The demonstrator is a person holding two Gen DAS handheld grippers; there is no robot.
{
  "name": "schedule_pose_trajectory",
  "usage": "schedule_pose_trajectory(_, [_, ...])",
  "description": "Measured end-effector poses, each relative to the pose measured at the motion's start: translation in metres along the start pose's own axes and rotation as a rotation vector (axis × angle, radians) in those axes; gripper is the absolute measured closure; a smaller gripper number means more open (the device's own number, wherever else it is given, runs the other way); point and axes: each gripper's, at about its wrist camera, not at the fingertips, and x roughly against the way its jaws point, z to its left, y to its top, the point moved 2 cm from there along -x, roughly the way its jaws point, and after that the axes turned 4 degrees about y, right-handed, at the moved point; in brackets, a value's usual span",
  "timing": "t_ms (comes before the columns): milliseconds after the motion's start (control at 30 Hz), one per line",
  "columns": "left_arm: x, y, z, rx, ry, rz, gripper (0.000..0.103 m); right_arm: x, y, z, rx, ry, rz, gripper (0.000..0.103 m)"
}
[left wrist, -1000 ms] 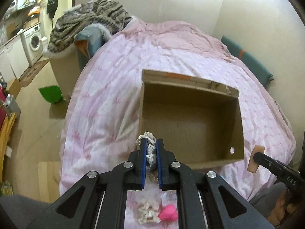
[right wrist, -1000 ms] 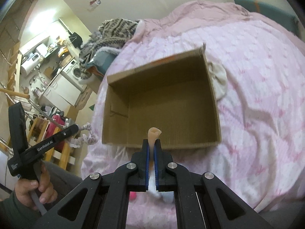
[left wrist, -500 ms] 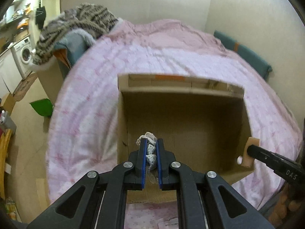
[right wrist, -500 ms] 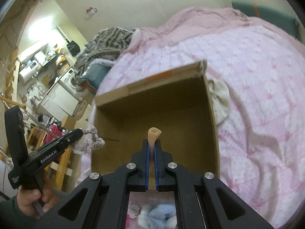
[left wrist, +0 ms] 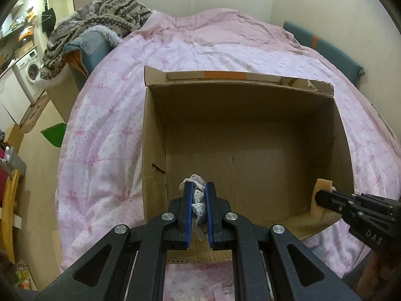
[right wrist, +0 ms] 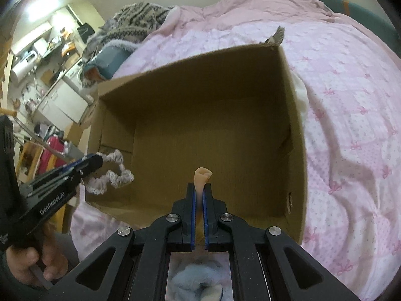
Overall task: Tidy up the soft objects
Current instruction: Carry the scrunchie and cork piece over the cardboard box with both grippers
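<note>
An open empty cardboard box (left wrist: pixel 250 150) stands on the pink bed; it also shows in the right wrist view (right wrist: pixel 200 125). My left gripper (left wrist: pixel 198 188) is shut on a white lace scrunchie (left wrist: pixel 196 195) and holds it over the box's near left corner. In the right wrist view the left gripper (right wrist: pixel 96 161) and the dangling scrunchie (right wrist: pixel 112 178) show at the box's left wall. My right gripper (right wrist: pixel 199 188) is shut on a beige sponge (right wrist: pixel 202 175) over the box's near edge. In the left wrist view the right gripper (left wrist: pixel 318 197) holds the sponge (left wrist: pixel 322 188) by the box's right wall.
A pink quilt (left wrist: pixel 112 130) covers the bed. A striped knit blanket (left wrist: pixel 105 20) lies heaped at the far left. A cream cloth (right wrist: pixel 300 95) lies by the box's right side. A light blue plush (right wrist: pixel 198 283) lies below my right gripper. A washing machine (left wrist: pixel 30 67) stands far left.
Both grippers have moved forward with their loads, from in front of the box to over its near edge. The box looks larger and closer in both views.
</note>
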Motion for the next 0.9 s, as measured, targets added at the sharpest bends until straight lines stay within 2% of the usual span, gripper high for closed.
schedule_pose_trajectory(233, [0.0007,-0.0005,-0.0023,-0.013,0.001,0.0,0.094,-0.0076,-0.0034,0.0029,0.017,-0.011,0.029,0.097])
schedule_pose_trajectory(733, [-0.0023,-0.0027,-0.0016,-0.005,-0.002,0.014,0.094,-0.0077,-0.0026,-0.0002,-0.002,0.002,0.034,0.096])
schedule_pose_trajectory(900, [-0.0035,-0.0041,-0.0037,-0.015,-0.015,0.022,0.091,-0.0059,-0.0008,-0.0013,-0.022,0.014,0.03,0.092])
